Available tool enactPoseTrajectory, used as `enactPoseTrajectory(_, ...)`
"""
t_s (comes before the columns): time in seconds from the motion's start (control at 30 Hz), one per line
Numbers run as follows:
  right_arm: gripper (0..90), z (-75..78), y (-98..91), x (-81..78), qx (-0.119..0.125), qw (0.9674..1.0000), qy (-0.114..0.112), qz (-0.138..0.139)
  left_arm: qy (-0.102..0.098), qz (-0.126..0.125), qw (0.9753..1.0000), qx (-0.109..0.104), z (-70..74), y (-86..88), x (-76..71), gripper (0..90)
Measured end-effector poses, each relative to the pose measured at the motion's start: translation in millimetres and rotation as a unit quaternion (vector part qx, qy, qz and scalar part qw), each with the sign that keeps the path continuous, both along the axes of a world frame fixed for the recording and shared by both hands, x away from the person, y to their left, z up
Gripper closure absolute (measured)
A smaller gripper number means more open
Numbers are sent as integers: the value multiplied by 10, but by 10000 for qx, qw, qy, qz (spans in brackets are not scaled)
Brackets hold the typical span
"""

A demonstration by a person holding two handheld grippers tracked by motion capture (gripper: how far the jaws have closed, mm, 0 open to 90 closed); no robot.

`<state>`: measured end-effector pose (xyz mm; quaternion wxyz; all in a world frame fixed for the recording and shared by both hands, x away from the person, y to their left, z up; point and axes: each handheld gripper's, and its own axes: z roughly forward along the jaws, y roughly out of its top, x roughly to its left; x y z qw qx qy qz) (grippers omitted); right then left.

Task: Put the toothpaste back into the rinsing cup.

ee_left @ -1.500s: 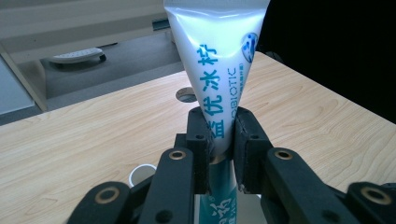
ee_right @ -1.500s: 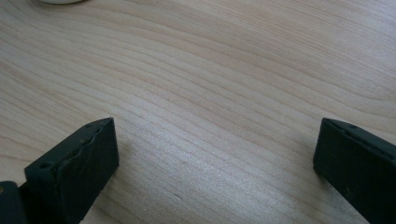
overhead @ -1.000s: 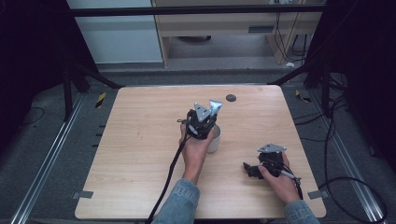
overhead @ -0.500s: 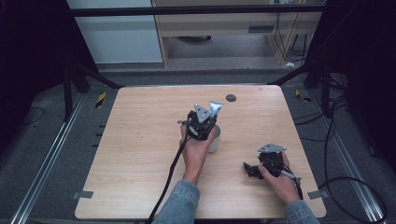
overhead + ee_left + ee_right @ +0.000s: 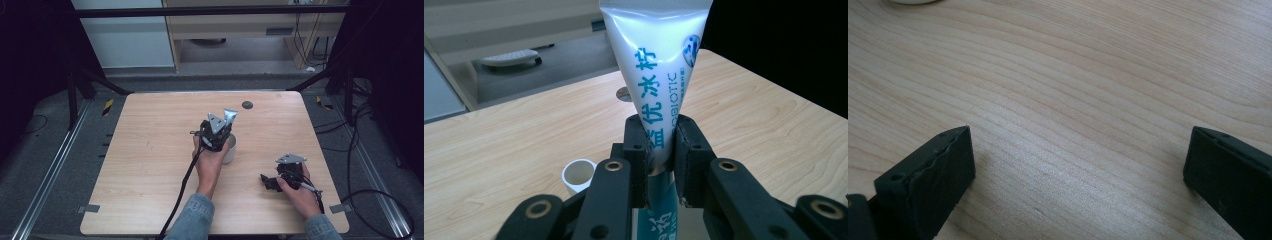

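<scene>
A white tube with blue lettering (image 5: 659,75) stands upright between the jaws of my left gripper (image 5: 659,150), which is shut on its lower part. In the high view my left gripper (image 5: 218,134) hovers near the table's middle, and the tube's flat end (image 5: 230,115) sticks up from it. A white cup (image 5: 230,151) stands right beside and under this gripper; its rim (image 5: 579,175) shows low down in the left gripper view. My right gripper (image 5: 267,181) rests low at the table's front right, open, with bare wood between its jaws (image 5: 1078,170).
The wooden table (image 5: 150,150) has a small dark round mark (image 5: 247,105) near its far edge. Black cables trail from both grippers toward the front edge. A white curved edge (image 5: 913,1) shows at the top left of the right gripper view.
</scene>
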<state>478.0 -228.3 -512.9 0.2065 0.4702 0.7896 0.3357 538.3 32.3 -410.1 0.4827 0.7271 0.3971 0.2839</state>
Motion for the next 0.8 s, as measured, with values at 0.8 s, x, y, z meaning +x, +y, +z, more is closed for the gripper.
enactPoseTrajectory(0.8, 4, 0, 0, 0, 0, 10000, -1, 1, -63, 34, 10000, -64, -106, -7, -39, 770)
